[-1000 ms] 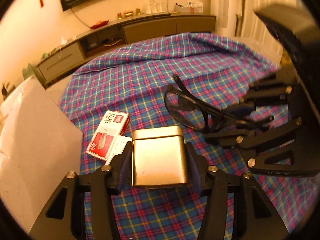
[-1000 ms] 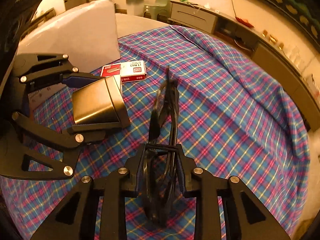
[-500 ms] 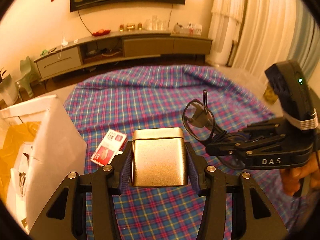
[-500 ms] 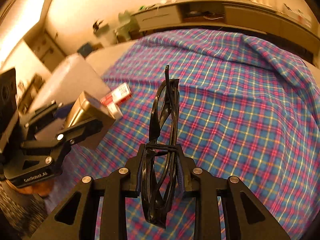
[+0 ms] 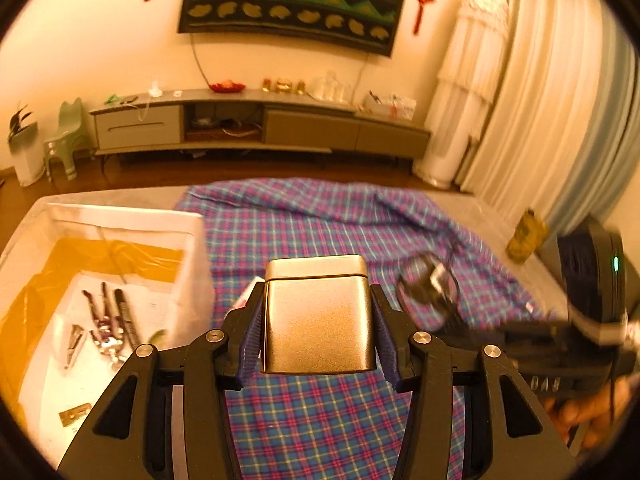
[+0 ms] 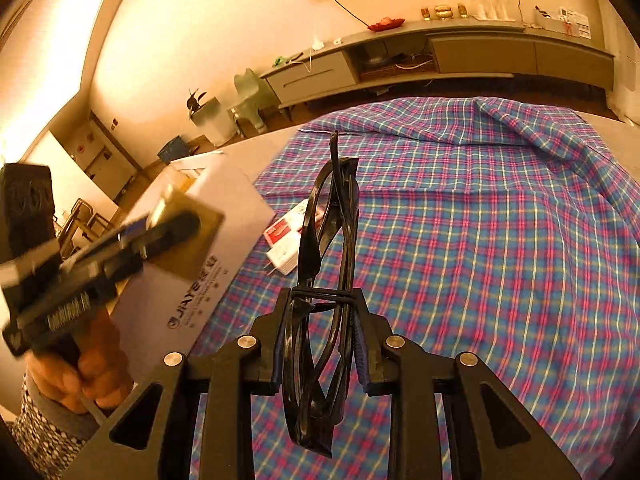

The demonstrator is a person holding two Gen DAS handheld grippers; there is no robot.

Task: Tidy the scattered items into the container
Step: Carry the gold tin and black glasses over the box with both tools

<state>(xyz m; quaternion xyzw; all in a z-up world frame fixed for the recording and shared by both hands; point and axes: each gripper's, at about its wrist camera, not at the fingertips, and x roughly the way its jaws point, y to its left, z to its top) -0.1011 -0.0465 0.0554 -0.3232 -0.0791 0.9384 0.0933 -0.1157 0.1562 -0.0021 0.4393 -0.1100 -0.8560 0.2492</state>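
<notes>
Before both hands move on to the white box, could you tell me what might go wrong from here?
The folded black glasses are pinched only near one end by the right gripper, most of the frame sticking out past the pads; a quick swing might twist them loose. The smooth metal tin in the left gripper could slip. Dropped carelessly, either might land on the pliers in the white box.

Both cams ride the grippers, angled down over the plaid cloth; each catches the white box.
</notes>
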